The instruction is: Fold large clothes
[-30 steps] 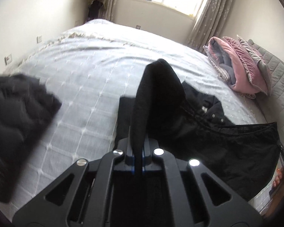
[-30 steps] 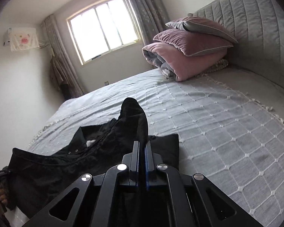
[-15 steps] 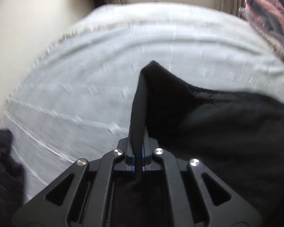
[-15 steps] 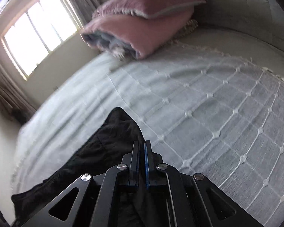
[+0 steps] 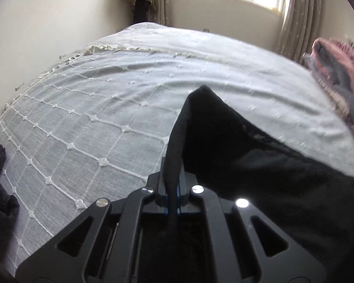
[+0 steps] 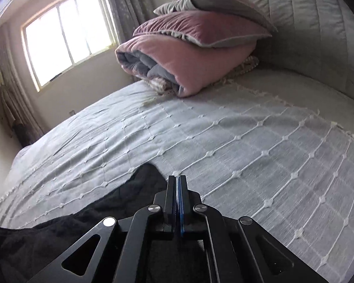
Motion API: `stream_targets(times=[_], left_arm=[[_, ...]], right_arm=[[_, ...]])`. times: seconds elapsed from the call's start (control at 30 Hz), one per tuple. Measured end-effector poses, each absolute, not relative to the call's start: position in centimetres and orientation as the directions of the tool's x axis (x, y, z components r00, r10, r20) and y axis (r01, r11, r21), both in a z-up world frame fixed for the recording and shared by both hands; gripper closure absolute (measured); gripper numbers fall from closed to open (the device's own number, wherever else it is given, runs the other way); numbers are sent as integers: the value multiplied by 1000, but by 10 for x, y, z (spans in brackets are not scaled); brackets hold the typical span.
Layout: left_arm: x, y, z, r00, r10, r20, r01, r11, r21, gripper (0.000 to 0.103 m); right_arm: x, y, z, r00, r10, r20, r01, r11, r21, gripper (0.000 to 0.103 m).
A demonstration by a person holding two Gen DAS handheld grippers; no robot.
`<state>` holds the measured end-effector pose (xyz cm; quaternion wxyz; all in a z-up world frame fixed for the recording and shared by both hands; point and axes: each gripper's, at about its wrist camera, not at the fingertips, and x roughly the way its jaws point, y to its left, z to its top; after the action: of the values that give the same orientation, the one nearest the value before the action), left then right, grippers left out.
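On the pale grey quilted bedspread [image 5: 87, 127], large black fabric garment [image 5: 271, 184] now lies lower, carried forward since a second ago. Left tongs [image 5: 173, 188] and right tongs [image 6: 177, 200] both clamp its edge; fold nearly laid.

No text, label, brand, number or sign can be read in either wrist view.
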<state>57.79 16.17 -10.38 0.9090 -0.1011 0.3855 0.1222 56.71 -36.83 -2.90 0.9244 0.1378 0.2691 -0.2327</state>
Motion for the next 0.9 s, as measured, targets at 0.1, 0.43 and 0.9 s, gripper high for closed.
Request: stream_targets(times=[0.1,0.43,0.9], left_arm=[[583,151,-146,606,165,-778,-294,956,-26,97],[532,206,-110,607,-36,-794,-321,903,-287,45],[346,243,-160,579,-326,-747,-278,782,-557,25]], right_arm=[[576,-381,-56,716,-332,-614,504,854,127,101],[514,-389,-31,723,-92,-685,397,866,303,36],[290,-410,-98,692,183,-698,474,614,631,19]])
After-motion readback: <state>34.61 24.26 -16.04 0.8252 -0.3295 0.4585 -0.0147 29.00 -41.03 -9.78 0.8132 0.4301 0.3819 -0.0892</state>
